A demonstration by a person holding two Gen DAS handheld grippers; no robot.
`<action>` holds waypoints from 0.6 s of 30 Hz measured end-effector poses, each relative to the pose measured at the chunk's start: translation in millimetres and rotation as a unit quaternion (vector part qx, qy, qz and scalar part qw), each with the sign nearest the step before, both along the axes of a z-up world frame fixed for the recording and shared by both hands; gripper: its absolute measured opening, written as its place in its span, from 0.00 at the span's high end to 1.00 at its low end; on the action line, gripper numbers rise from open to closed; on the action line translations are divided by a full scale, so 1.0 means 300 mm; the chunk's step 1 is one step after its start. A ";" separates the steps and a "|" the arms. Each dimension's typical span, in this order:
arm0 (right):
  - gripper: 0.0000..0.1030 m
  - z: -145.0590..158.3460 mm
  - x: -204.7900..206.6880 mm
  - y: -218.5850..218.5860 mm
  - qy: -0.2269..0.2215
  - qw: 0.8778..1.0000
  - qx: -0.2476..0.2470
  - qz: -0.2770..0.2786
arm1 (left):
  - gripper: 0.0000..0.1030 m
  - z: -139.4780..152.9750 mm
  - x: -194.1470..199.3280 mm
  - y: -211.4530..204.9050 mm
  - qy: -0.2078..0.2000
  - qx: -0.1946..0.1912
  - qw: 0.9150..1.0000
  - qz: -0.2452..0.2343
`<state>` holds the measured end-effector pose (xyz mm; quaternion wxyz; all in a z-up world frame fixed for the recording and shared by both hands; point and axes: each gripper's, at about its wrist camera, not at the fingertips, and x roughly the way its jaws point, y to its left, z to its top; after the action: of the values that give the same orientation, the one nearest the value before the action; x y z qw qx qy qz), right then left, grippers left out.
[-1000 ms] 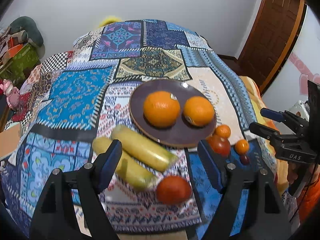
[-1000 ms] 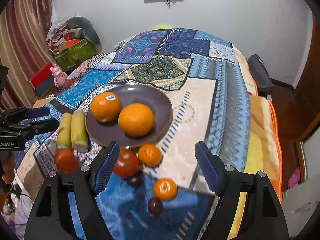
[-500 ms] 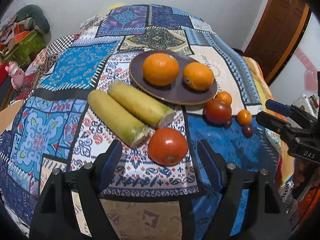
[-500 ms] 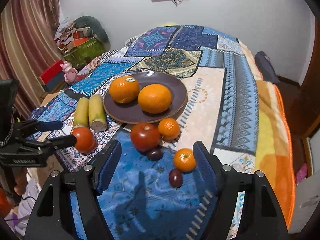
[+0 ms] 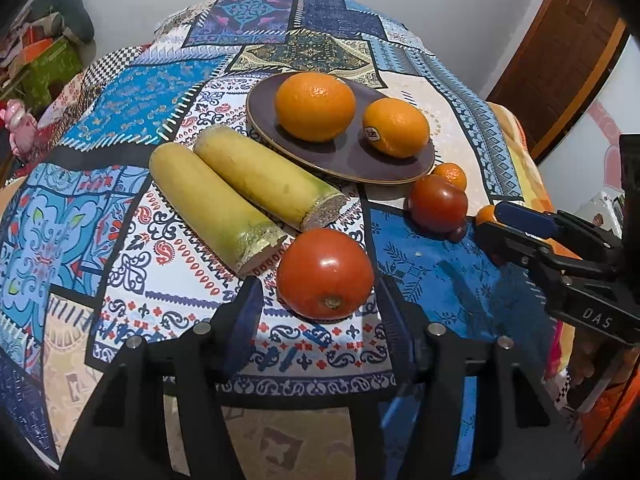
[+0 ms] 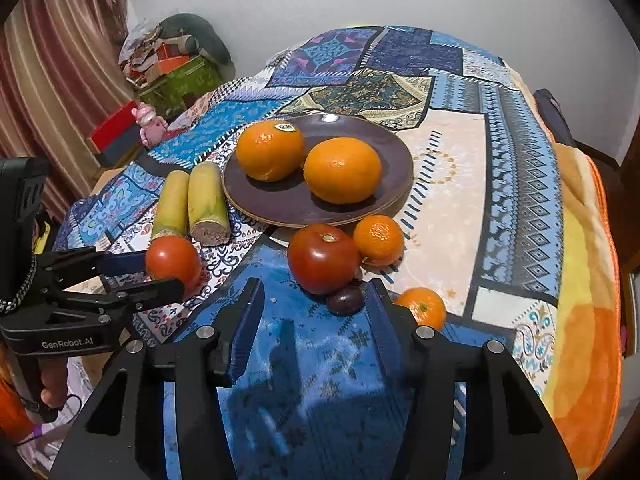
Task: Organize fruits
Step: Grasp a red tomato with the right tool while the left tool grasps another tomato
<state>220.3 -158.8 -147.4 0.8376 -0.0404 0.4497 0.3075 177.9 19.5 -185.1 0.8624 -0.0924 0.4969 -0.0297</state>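
A dark plate [image 5: 352,162] [image 6: 384,148] on the patchwork cloth holds two oranges [image 5: 316,106] [image 6: 342,170]. Two yellow-green stalks [image 5: 224,200] [image 6: 206,200] lie left of it. My left gripper [image 5: 320,320] is open, its fingers either side of a red tomato [image 5: 325,273] [image 6: 173,258] near the front edge. My right gripper [image 6: 312,316] is open just in front of a second tomato [image 6: 323,258] [image 5: 438,203] and a dark plum [image 6: 345,300]. Two mandarins [image 6: 378,239] [image 6: 422,307] lie to its right.
The patchwork cloth [image 5: 132,92] covers a bed-like surface with an orange blanket [image 6: 584,280] along its right side. Boxes and a pink toy [image 6: 149,119] stand on the floor at left. A wooden door [image 5: 560,52] is at the right.
Both grippers have dropped lower and moved forward. The left one now straddles the near tomato. The right one has closed in on the second tomato and plum.
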 end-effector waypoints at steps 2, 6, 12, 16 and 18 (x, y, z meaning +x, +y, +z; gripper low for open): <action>0.52 -0.008 0.016 0.010 0.001 1.000 -0.006 0.000 | 0.43 -0.011 0.009 0.002 0.001 -0.001 1.000 0.002; 0.52 -0.029 0.046 0.027 0.009 1.000 -0.011 0.000 | 0.43 -0.019 0.021 0.004 -0.003 -0.003 1.000 0.005; 0.52 -0.065 0.074 0.059 0.023 1.000 -0.014 0.001 | 0.51 -0.027 0.030 -0.008 -0.008 0.001 1.000 -0.007; 0.52 -0.087 0.091 0.069 0.033 0.999 -0.013 -0.004 | 0.52 -0.023 0.025 -0.012 -0.009 0.007 1.000 -0.013; 0.51 -0.094 0.097 0.071 0.040 0.999 -0.009 -0.005 | 0.52 -0.021 0.023 -0.010 -0.009 0.006 1.000 -0.014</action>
<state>249.4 -137.4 -175.6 0.8202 -0.0337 0.4857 0.3003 184.9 16.5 -191.5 0.8670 -0.0796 0.4903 -0.0395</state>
